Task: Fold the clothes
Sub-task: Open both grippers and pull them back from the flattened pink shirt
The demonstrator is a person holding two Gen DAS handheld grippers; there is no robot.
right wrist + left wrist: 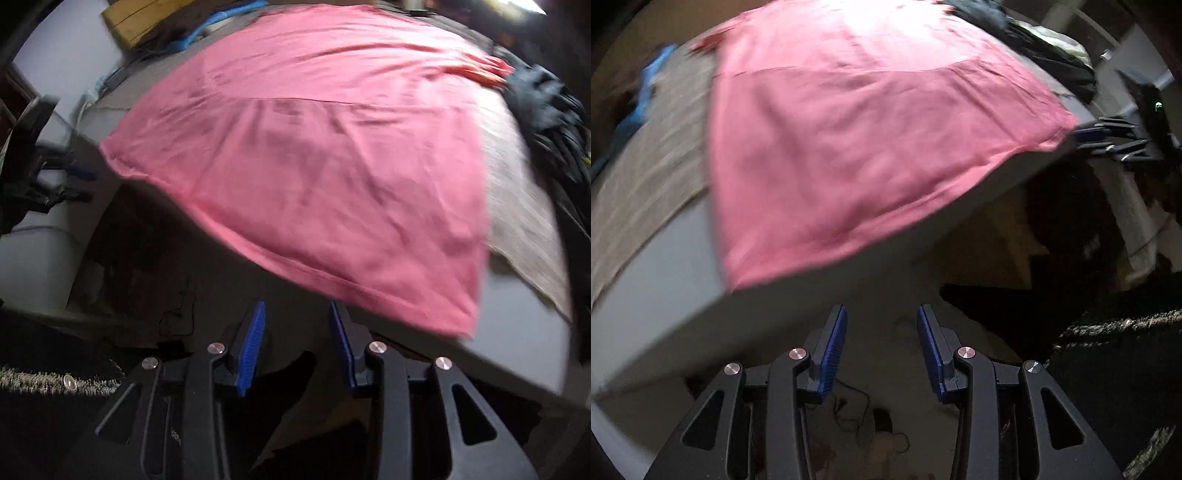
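The desk (661,295) carries everything: a grey top with a beige cloth (646,184) spread over part of it, and on that the pink garment (849,147), the thing to be folded. It lies flat and wide, its lower hem running along the desk's near edge and partly draped over it, with one hem corner at the near edge beside the right gripper (1108,140) as the left wrist view shows it. A horizontal crease or seam crosses it about midway. At the far right of the desk sits a pile of dark clothes (546,110), touching the garment's far corner; a blue item (207,29) and a yellowish board (147,18) lie at the far left.

Both claws stand apart with nothing between the pads. The left gripper (882,345) hangs off the near edge above the floor, and the right one (297,345) likewise, just short of the hem.

My judgement of the risks: because the hem overhangs, a pinch that catches only one layer, or a pull toward the person, could drag the whole garment off the near edge. A lift that sweeps right could snag the dark pile; the beige cloth beneath could be gripped along with the hem. Both views are blurred, so the exact hem line is uncertain.

Open room is best over the garment's middle and along the near edge; the far corners are crowded.
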